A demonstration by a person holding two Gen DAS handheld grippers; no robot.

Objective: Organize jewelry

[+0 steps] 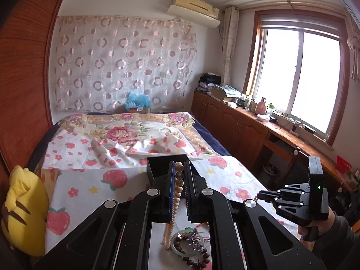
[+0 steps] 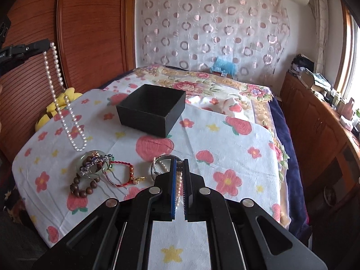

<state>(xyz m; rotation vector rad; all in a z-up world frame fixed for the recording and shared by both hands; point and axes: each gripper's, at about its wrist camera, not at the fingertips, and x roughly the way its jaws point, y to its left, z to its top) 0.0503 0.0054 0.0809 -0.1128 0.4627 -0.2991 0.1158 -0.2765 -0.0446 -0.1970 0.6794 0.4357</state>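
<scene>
Daylight pours in through the window point(image 1: 299, 78) on my left wrist view, and its panes are blown out to plain white with no detail behind them. The bed point(image 1: 139, 180) is evenly and softly lit, with only faint shadows under the black box point(image 2: 153, 110). The wooden wardrobe point(image 2: 90, 33) reads darker. Both fisheye views bend straight lines hard near the edges, and the corners fall off to black. The near gripper frames sit dark and slightly soft at the bottom. The rest looks reasonably sharp.

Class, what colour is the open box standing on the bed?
Black box, inside and out; the right wrist view shows it best.
</scene>
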